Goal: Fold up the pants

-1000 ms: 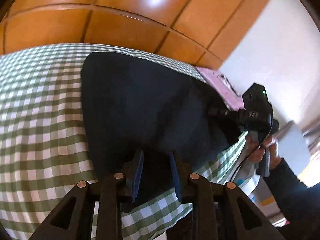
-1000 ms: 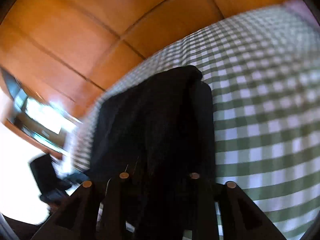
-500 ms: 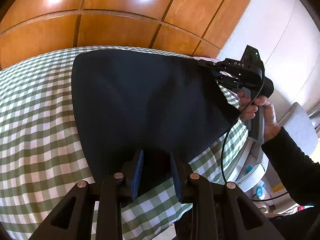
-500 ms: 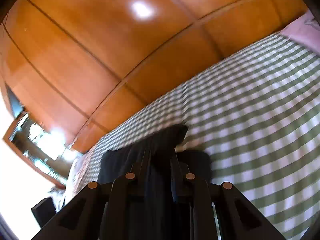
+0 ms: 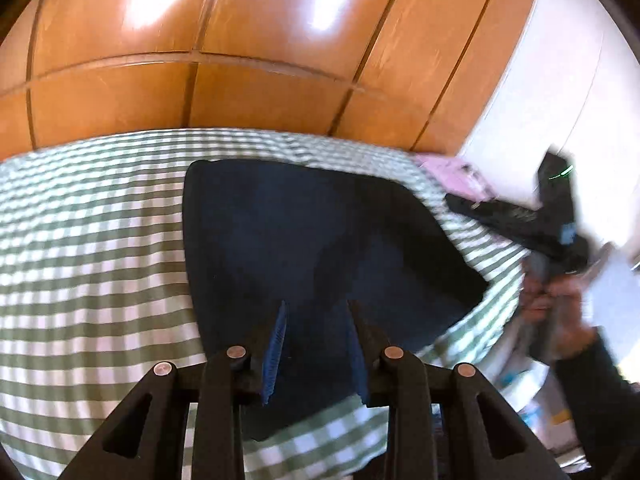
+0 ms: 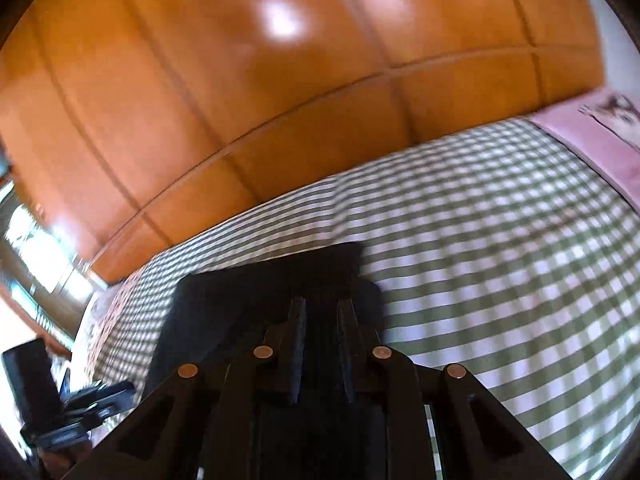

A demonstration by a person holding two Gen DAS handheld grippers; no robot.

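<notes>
Both grippers, left [image 5: 316, 312] and right [image 6: 320, 312], have apparently let go; pants [image 5: 312, 240] now lie flat.

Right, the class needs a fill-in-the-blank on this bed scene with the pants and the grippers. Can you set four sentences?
The dark pants lie on a green-and-white ____ bedcover.
The wall behind the bed is panelled in ____.
The cloth at the bed's far right is coloured ____.
The left gripper has its jaws ____ above the pants.
Missing words: checked; wood; pink; open.
</notes>
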